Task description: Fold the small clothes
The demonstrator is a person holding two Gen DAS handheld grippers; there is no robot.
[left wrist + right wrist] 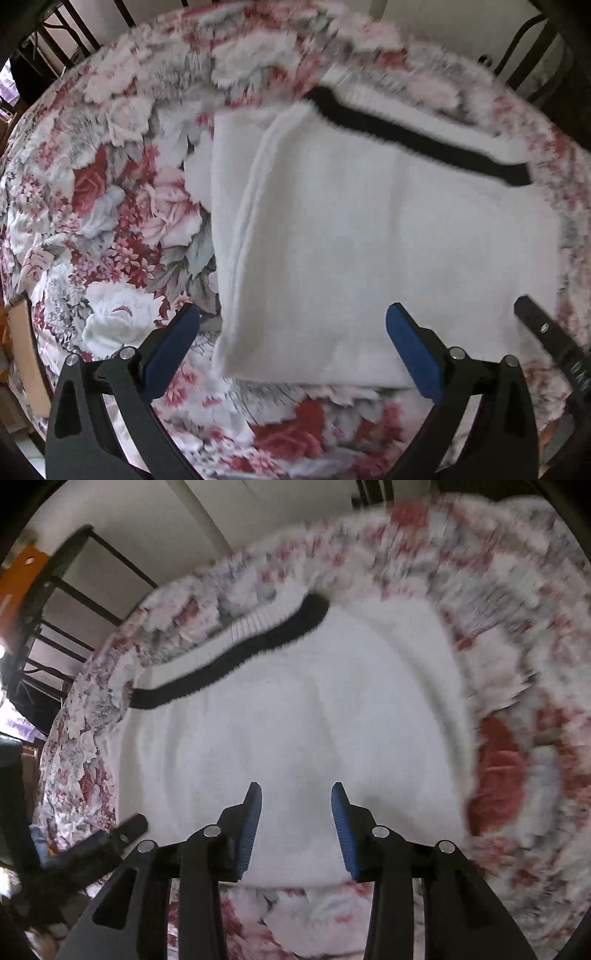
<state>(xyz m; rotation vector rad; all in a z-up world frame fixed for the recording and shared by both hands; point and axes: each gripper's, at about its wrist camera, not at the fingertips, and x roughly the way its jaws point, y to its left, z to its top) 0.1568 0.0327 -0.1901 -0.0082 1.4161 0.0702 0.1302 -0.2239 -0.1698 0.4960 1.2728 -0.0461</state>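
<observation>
1. Left gripper (291, 325), bottom centre of its view, has jaws spread wide, holding nothing.
2. White garment (369, 229) with black trim (417, 136) lies centre-right on floral cloth (110, 206).
3. Right gripper (295, 805) hovers over it, jaws apart and empty.

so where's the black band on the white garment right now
The black band runs along the far edge of the white garment on the floral cloth; in the right wrist view it lies upper left, beyond the open right gripper.
</observation>
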